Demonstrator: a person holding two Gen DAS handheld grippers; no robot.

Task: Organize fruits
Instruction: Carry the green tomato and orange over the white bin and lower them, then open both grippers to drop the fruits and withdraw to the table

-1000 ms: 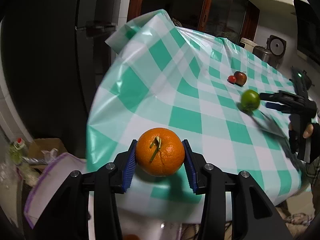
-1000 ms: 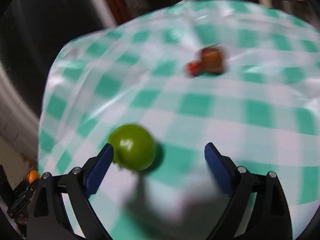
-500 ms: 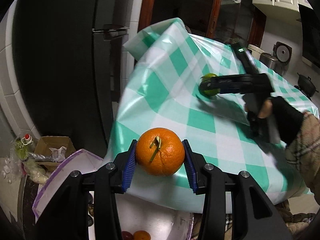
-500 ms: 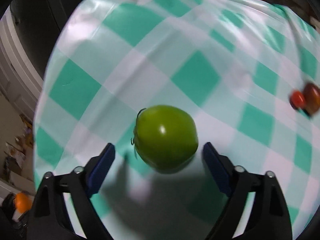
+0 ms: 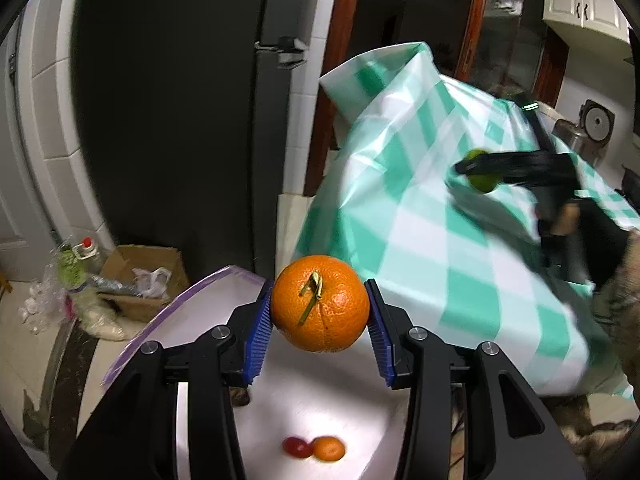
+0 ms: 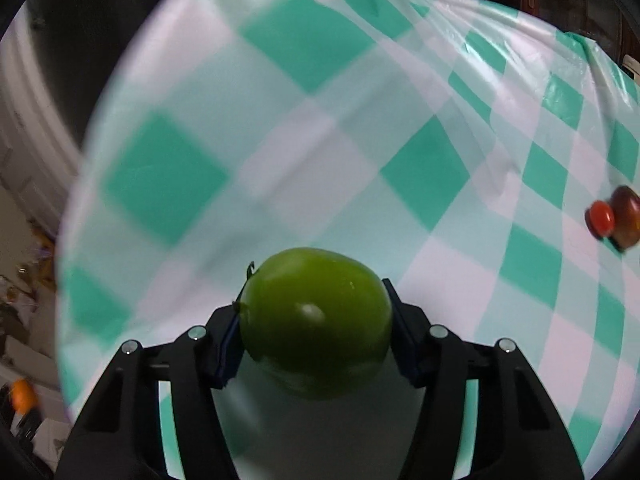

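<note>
The left tool (image 5: pixel 319 318) has swung away from the worktop (image 5: pixel 440 240) since a second ago and now hangs over a white container (image 5: pixel 320 408) with a purple rim, its blue pads clenched on the orange (image 5: pixel 320 303). The container, barely in view before, now fills the space below the tool; inside it, under the orange, lie a small red fruit (image 5: pixel 296 447) and a small orange fruit (image 5: pixel 329 449), touching.

The right tool (image 6: pixel 316 320), wide apart and beside the green fruit (image 6: pixel 316 320) a second ago, has closed on it and grips it between both pads, above the checked worktop (image 6: pixel 280 120). Far to that tool's right a red fruit (image 6: pixel 600 218) sits against a dark red one (image 6: pixel 626 212) on the cloth.
</note>
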